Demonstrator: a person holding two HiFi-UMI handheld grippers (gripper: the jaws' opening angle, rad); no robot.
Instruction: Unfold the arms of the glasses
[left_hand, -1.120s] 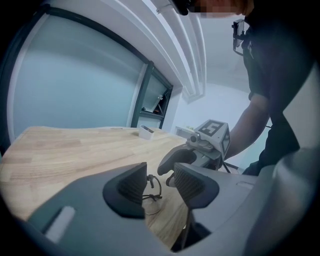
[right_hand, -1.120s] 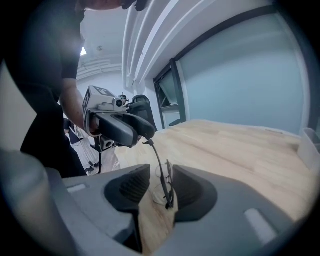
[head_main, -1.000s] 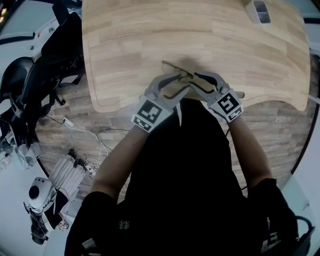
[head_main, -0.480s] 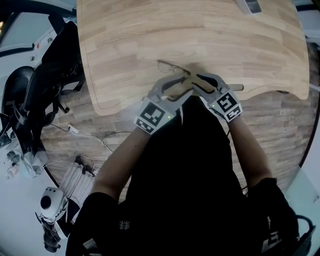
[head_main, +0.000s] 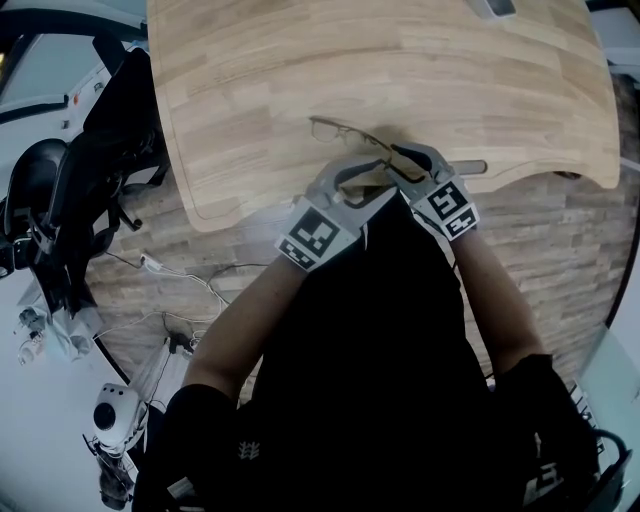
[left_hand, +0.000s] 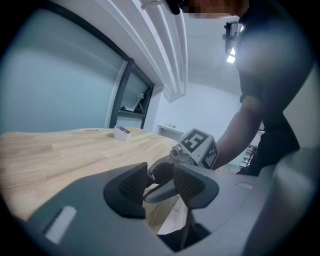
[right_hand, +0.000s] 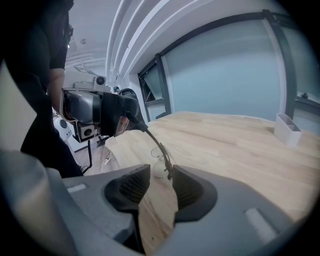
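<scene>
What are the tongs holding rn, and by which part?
Nothing looks clamped: of the thin dark-framed glasses, one arm lies against a pad of the left tongs, the hinge end against a pad of the right tongs; both jaws stand apart.

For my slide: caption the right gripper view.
Glasses arm stretches from left gripper to between right gripper's open jaws, over wooden table.

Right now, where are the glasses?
In the head view, the glasses are at the wooden table's near edge, centre, just beyond the left gripper and right gripper.
</scene>
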